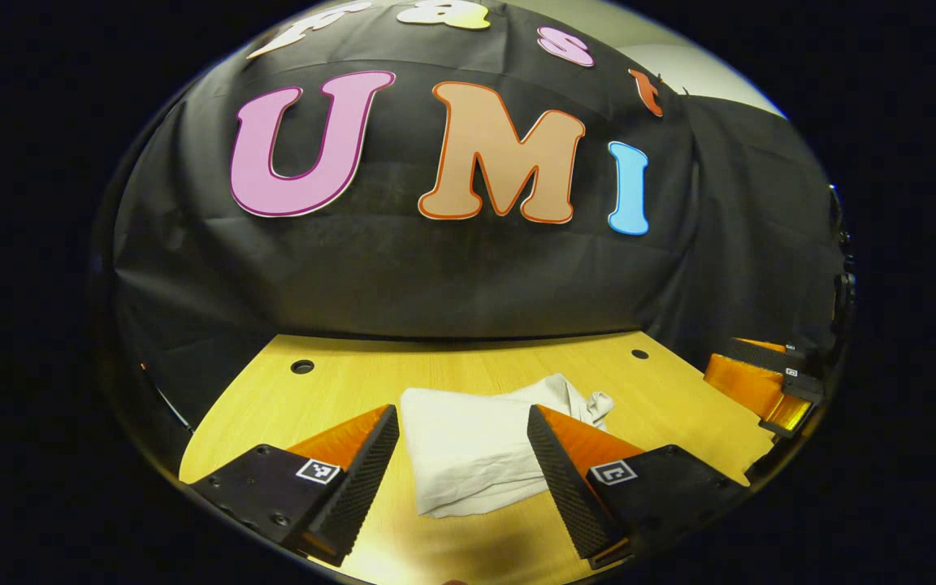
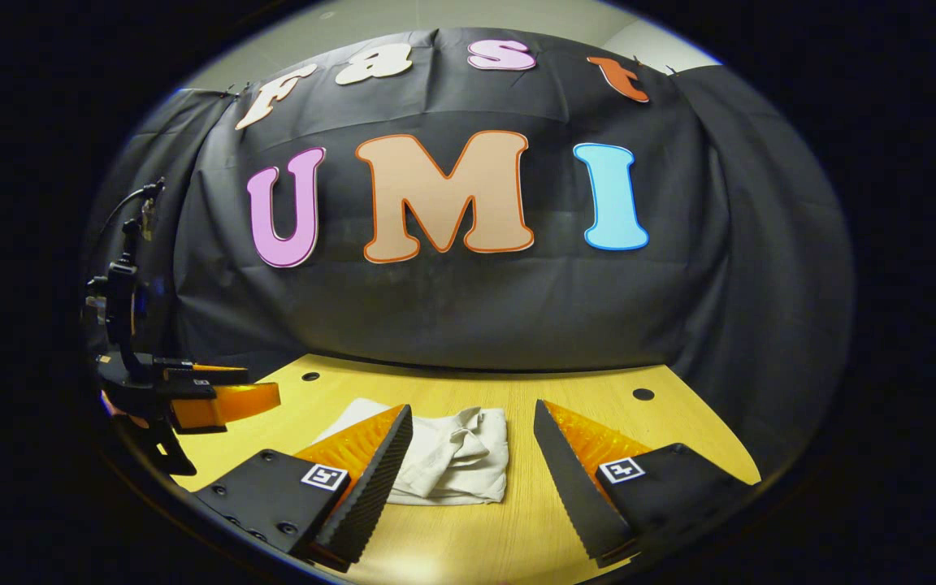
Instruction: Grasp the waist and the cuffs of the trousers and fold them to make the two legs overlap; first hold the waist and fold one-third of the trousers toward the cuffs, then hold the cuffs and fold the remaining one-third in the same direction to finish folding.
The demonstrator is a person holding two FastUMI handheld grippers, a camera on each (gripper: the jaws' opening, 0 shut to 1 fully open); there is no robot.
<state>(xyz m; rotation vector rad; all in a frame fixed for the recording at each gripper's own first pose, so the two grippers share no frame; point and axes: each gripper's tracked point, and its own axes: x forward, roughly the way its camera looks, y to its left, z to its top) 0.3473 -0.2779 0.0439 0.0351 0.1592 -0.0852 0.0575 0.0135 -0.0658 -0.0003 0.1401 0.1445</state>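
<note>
The white trousers (image 1: 476, 447) lie folded into a compact bundle on the wooden table (image 1: 338, 382), with a crumpled end toward the far right. My left gripper (image 1: 461, 422) hovers over the bundle, open, with nothing between its fingers. In the right gripper view the same trousers (image 2: 452, 459) lie ahead, partly behind the left finger. My right gripper (image 2: 472, 426) is open and holds nothing. The other gripper (image 2: 192, 394) hangs at the left edge of the right gripper view, and the right one (image 1: 764, 382) is seen at the right edge of the left gripper view.
The table has small round holes (image 1: 302, 366) (image 2: 643, 394) near its far edge. The black cloth wall (image 2: 468, 309) closes the back of the table. Bare wood lies in front of the bundle (image 2: 468, 536).
</note>
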